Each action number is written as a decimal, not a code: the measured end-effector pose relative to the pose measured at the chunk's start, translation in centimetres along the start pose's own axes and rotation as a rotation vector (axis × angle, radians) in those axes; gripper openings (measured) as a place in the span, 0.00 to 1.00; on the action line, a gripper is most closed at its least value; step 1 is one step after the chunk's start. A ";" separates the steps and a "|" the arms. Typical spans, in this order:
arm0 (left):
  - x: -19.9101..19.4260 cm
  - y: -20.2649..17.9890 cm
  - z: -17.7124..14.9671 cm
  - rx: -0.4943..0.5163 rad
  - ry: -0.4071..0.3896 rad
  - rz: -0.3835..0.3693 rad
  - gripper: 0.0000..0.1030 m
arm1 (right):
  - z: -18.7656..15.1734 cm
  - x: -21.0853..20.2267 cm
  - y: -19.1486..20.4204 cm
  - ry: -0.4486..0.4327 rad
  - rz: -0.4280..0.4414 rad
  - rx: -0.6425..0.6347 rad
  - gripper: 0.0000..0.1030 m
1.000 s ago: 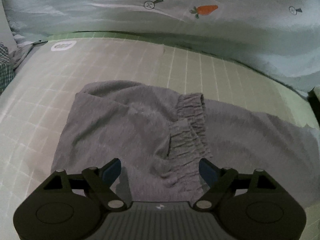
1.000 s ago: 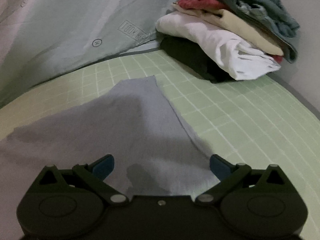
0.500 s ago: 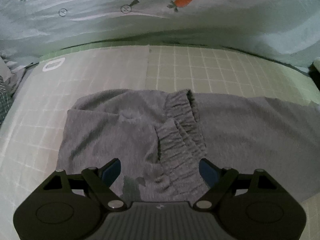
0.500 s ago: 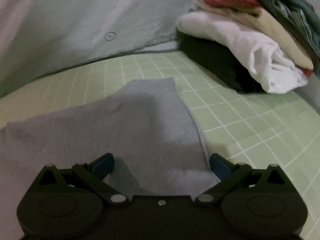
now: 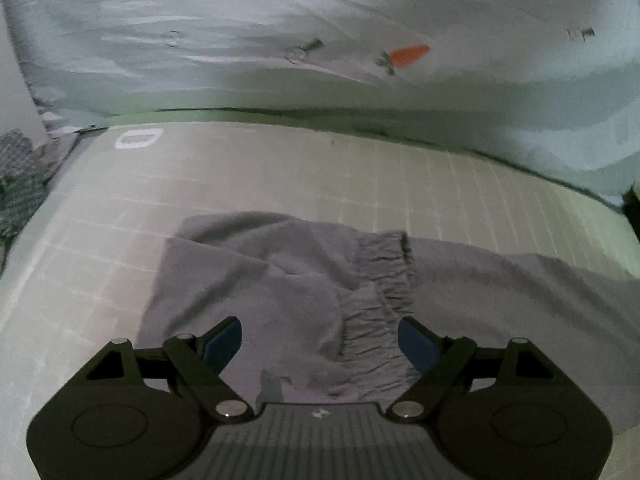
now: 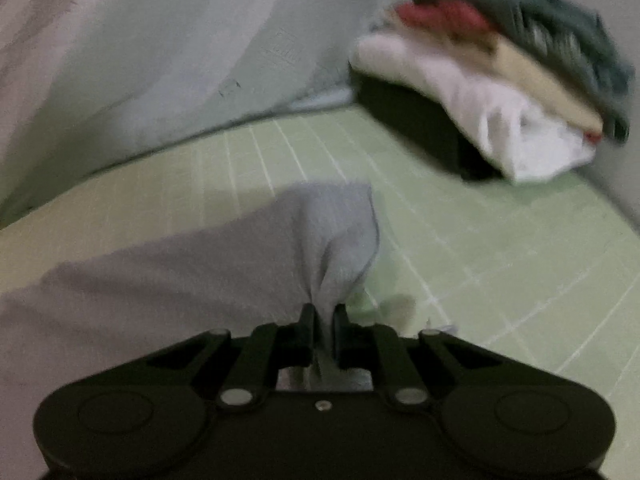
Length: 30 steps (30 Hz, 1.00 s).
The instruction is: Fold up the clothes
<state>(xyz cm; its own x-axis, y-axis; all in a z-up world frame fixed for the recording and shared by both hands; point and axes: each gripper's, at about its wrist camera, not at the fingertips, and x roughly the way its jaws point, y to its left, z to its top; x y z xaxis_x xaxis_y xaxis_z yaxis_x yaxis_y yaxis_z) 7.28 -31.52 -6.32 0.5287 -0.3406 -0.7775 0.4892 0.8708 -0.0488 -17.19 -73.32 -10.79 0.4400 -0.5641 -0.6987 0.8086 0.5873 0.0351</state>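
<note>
Grey pants lie spread across the green grid mat, elastic waistband bunched near the middle of the left wrist view, one leg end running out to my right side. Change in the last half second: my right gripper, which was wide open over that leg end, is now clamped on it. Fabric gathers into a pinched tuft between the fingers and looks slightly lifted off the mat; the view is motion-blurred, so how high I cannot tell. My left gripper has stayed open, blue pads well apart, hovering just in front of the waistband with nothing between them, though its view has swung a bit toward the carpet of carrot-print bedding. Meaning for the job: I now hold one end, so a fold of the leg over toward the waistband looks like the step in hand. Left side is free to pin or grab cloth. Folded clothes pile sits well apart at the far right corner.
</note>
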 end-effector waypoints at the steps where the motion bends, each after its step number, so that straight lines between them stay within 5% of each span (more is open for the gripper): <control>1: -0.4 0.6 -0.1 -0.013 -0.008 0.001 0.83 | 0.0 -0.5 1.3 -0.012 0.005 -0.030 0.09; 14: -4.2 7.7 -2.6 -0.104 -0.043 -0.038 0.83 | 0.2 -7.0 17.6 -0.162 0.076 -0.422 0.09; 21: -4.2 9.6 -3.4 -0.081 -0.032 -0.073 0.83 | -7.7 -6.7 27.1 0.084 0.313 -0.537 0.16; 22: -4.3 9.9 -3.3 -0.074 -0.039 -0.075 0.83 | -8.5 -6.9 27.9 0.103 0.341 -0.544 0.23; 24: -4.3 10.2 -3.2 -0.067 -0.052 -0.073 0.83 | -8.3 -8.1 27.4 0.062 0.360 -0.530 0.36; 30: -2.7 11.9 -2.0 -0.093 -0.061 -0.062 0.83 | -6.0 -8.8 22.9 -0.040 0.230 -0.322 0.31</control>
<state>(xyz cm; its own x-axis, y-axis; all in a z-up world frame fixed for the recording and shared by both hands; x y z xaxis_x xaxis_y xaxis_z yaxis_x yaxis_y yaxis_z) 10.26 -19.47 -6.05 0.5416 -0.4135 -0.7319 0.4578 0.8753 -0.1557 -4.89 -51.46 -8.15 0.6155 -0.4149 -0.6700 0.5261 0.8493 -0.0426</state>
